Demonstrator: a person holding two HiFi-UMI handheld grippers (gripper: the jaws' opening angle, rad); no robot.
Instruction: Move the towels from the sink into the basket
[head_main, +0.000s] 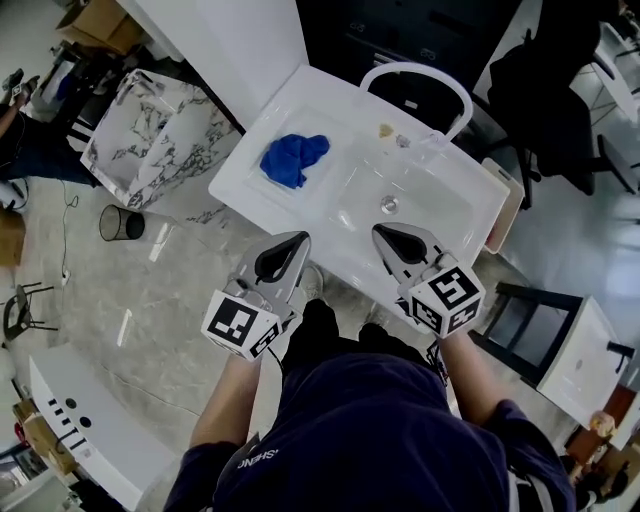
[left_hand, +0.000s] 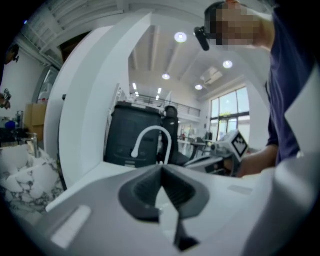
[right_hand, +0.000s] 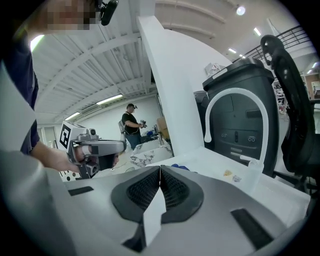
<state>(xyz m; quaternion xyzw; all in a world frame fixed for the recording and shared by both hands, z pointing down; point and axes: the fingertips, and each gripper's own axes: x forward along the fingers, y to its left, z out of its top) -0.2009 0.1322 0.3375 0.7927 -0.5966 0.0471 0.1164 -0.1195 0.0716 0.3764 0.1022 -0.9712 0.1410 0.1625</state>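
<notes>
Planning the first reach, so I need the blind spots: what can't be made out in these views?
- Blue towel, head view: a crumpled heap; one towel or several cannot be told.
- Left gripper view: the towel is out of sight, seemingly behind the left gripper.
- Dark mesh bin, head view's left: too small to tell whether the towels go there.
- Small bits beside the faucet: too small to name.
</notes>
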